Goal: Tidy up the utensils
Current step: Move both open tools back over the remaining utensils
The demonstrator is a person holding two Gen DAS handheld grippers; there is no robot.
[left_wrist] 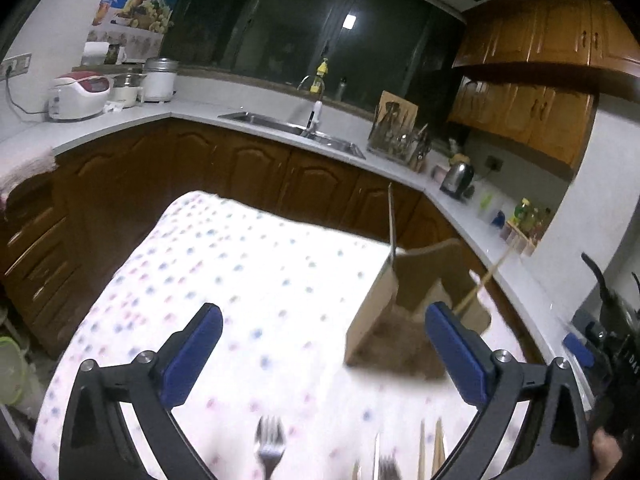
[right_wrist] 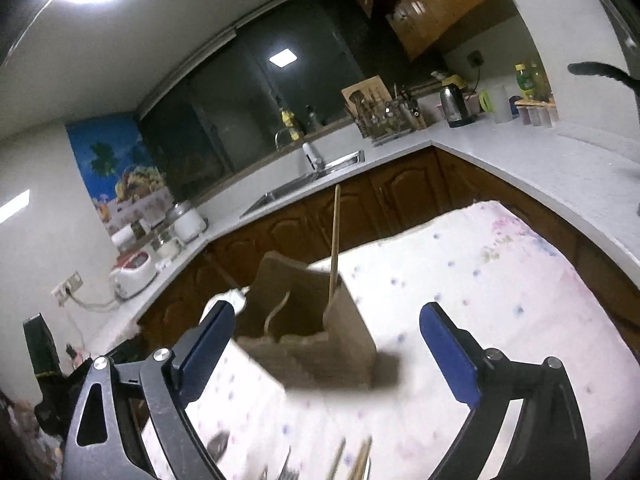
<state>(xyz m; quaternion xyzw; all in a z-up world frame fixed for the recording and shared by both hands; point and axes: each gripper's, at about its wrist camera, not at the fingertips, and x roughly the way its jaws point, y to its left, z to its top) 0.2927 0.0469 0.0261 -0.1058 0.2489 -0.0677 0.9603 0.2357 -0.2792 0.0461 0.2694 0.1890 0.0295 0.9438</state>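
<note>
A brown cardboard box [left_wrist: 376,320] stands on the dotted tablecloth [left_wrist: 240,264], ahead and to the right of my left gripper [left_wrist: 324,320], whose jaws are wide open and empty. A thin metal blade [left_wrist: 391,216] and a wooden chopstick [left_wrist: 480,284] stick up out of the box. A fork [left_wrist: 271,446] and chopsticks [left_wrist: 430,450] lie on the cloth just below the jaws. In the right wrist view the box [right_wrist: 320,336] sits between and beyond the fingers of my right gripper [right_wrist: 328,320], which is open and touches nothing. The chopstick [right_wrist: 335,240] stands upright inside. More utensils [right_wrist: 356,460] lie at the bottom edge.
A white counter [left_wrist: 208,116] with a steel sink [left_wrist: 296,132] wraps around behind the table, over brown cabinets [left_wrist: 256,172]. A rice cooker [left_wrist: 78,96], a utensil rack [left_wrist: 400,136] and a kettle [left_wrist: 458,178] stand on it. The far half of the tablecloth [right_wrist: 500,272] is bare.
</note>
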